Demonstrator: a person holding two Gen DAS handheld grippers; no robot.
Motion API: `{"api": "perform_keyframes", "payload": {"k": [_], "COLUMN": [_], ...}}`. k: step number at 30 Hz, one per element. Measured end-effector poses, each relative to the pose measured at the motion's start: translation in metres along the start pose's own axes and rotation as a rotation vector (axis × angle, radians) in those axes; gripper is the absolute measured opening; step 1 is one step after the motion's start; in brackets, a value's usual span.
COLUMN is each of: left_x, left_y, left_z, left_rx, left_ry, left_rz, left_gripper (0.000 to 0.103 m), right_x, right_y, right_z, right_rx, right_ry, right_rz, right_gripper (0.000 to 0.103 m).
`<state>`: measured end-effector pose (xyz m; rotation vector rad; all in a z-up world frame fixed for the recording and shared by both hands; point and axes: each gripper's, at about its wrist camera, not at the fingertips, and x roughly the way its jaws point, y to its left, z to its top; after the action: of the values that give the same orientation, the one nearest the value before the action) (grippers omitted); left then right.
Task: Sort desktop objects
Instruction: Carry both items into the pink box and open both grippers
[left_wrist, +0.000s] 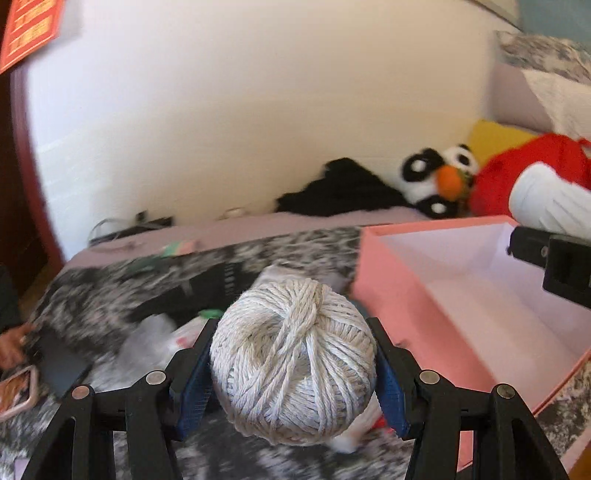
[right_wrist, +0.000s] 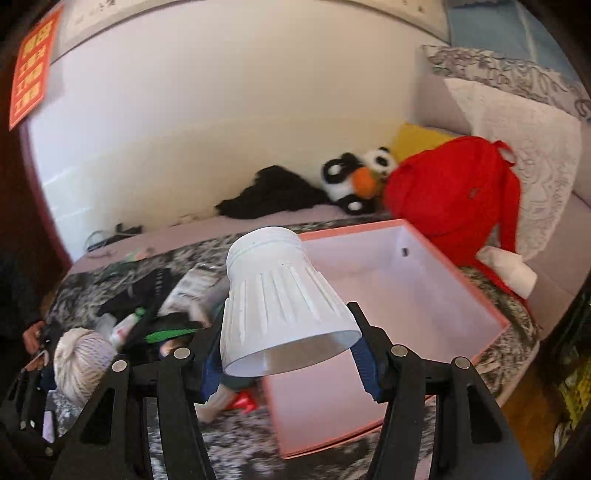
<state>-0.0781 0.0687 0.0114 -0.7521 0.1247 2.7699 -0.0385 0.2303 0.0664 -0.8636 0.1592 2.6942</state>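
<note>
My left gripper (left_wrist: 293, 360) is shut on a pale grey ball of yarn (left_wrist: 293, 363) and holds it above the patterned cloth, left of a pink open box (left_wrist: 399, 295). The yarn ball also shows in the right wrist view (right_wrist: 81, 360). My right gripper (right_wrist: 290, 349) is shut on a white ribbed plastic cup (right_wrist: 280, 302), held tilted with its mouth towards the camera, over the near left corner of the pink box (right_wrist: 461, 288). The cup and right gripper appear at the right edge of the left wrist view (left_wrist: 546, 203). The box interior that I can see is bare.
A pile of small items (right_wrist: 147, 317) lies on the black-and-white patterned cloth (left_wrist: 92, 295) left of the box. Behind are a red backpack (right_wrist: 454, 192), a panda plush (right_wrist: 354, 177), black fabric (right_wrist: 273, 192) and a white wall. A phone (left_wrist: 16, 391) lies at the far left.
</note>
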Motion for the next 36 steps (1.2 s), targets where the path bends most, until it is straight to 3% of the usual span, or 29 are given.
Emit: {"api": "perform_keyframes", "payload": {"k": [4, 17, 20, 24, 27, 31, 36], "left_x": [0.020, 0.053, 0.059, 0.055, 0.049, 0.053, 0.051], "left_y": [-0.030, -0.136, -0.148, -0.154, -0.150, -0.146, -0.139], "left_z": [0.009, 0.012, 0.011, 0.010, 0.012, 0.012, 0.009], "left_rx": [-0.033, 0.081, 0.096, 0.120, 0.116, 0.092, 0.081], "left_ry": [0.033, 0.038, 0.049, -0.006, -0.042, -0.016, -0.008], "left_rz": [-0.111, -0.205, -0.195, -0.138, -0.118, -0.149, -0.134], "left_gripper": [0.064, 0.064, 0.066, 0.098, 0.102, 0.102, 0.102], "right_x": [0.009, 0.054, 0.061, 0.071, 0.068, 0.062, 0.050], "right_y": [-0.026, -0.105, -0.115, -0.122, -0.118, -0.113, -0.109], "right_z": [-0.001, -0.011, -0.013, -0.016, -0.017, -0.016, -0.013], "right_rx": [0.017, 0.090, 0.091, 0.105, 0.087, 0.084, 0.109], "right_ry": [0.001, 0.041, 0.060, 0.082, 0.055, 0.026, -0.015], "right_rz": [-0.035, -0.152, -0.163, -0.174, -0.192, -0.201, -0.197], "right_gripper": [0.062, 0.063, 0.063, 0.094, 0.095, 0.096, 0.096]}}
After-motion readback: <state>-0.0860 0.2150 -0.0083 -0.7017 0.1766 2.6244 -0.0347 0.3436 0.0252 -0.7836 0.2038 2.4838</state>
